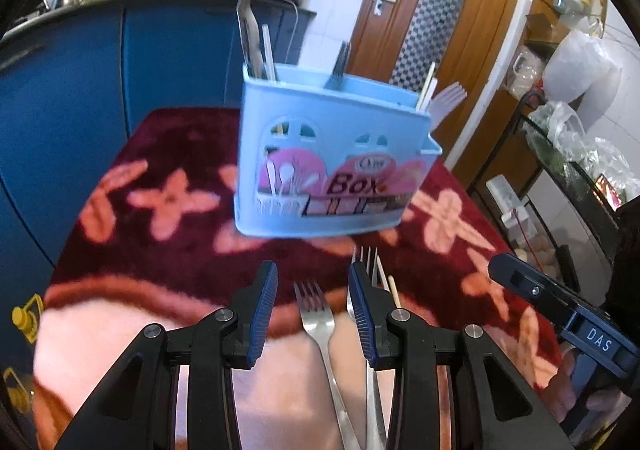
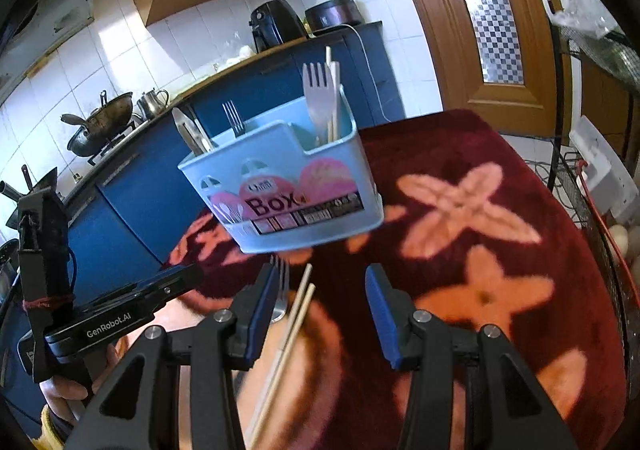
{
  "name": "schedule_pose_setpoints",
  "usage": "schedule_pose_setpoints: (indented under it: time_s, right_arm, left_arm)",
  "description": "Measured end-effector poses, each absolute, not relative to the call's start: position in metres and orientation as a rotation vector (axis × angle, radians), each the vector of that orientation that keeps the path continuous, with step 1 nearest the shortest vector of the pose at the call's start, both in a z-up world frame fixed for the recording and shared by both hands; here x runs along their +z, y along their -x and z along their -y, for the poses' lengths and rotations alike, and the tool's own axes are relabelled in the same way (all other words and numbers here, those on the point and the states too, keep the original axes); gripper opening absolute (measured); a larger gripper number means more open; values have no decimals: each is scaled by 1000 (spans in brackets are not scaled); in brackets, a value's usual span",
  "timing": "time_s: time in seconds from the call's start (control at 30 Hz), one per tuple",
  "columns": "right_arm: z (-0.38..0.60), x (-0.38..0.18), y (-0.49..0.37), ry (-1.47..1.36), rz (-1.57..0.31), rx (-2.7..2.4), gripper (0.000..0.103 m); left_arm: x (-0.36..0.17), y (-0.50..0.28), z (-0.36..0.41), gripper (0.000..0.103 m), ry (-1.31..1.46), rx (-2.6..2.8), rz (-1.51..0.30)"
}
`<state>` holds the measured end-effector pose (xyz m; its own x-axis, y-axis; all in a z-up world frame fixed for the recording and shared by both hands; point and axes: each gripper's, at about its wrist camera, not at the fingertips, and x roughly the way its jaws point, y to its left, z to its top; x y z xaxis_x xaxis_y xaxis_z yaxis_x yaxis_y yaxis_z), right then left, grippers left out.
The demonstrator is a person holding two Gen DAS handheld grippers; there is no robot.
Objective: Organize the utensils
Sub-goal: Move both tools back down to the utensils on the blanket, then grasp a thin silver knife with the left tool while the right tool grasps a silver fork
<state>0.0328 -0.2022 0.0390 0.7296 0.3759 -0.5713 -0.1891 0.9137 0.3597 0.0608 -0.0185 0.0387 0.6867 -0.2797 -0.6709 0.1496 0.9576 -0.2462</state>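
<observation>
A light blue utensil box (image 1: 332, 154) (image 2: 288, 178) stands on the dark red flowered cloth (image 1: 168, 250). It holds metal tongs (image 1: 250, 38), a metal fork (image 2: 232, 118), a white plastic fork (image 2: 316, 90) and chopsticks. On the cloth in front of it lies a metal fork (image 1: 316, 310), between the fingers of my left gripper (image 1: 312, 270), which is open and does not touch it. A second fork (image 1: 370, 262) and a chopstick (image 1: 394, 290) lie beside the right finger. My right gripper (image 2: 322, 278) is open above a pair of chopsticks (image 2: 292, 322) close to its left finger.
Blue kitchen cabinets (image 1: 80, 90) with a counter, an air fryer (image 2: 276, 26) and woks (image 2: 100, 122) run behind the table. A wooden door (image 1: 432, 10) is at the back right. A wire rack (image 1: 560, 154) with bags stands past the table's right edge.
</observation>
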Motion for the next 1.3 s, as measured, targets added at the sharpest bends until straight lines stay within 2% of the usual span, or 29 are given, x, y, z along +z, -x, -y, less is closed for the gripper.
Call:
schedule_pose_setpoints:
  time_s: [0.53, 0.7, 0.8, 0.87, 1.0, 1.17, 1.3]
  right_arm:
    - [217, 20, -29, -318, -711, 314, 49]
    - [218, 17, -30, -326, -713, 324, 49]
    - [219, 15, -31, -332, -716, 325, 49]
    - [220, 14, -31, -335, -719, 324, 49]
    - [221, 13, -31, -342, -723, 321, 49]
    - [219, 12, -31, -332, -733, 322, 49]
    - [213, 12, -33, -323, -748, 330, 49]
  left_arm:
    - [-11, -79, 31, 38, 213, -257, -978]
    - [-13, -83, 35, 37, 225, -277, -988]
    - [-14, -85, 38, 30, 227, -289, -990]
    - [-13, -85, 39, 19, 233, -299, -988]
    - [-16, -88, 39, 8, 270, -334, -1002]
    - [-18, -89, 41, 2, 278, -340, -992]
    - [-11, -84, 37, 2, 275, -334, -949]
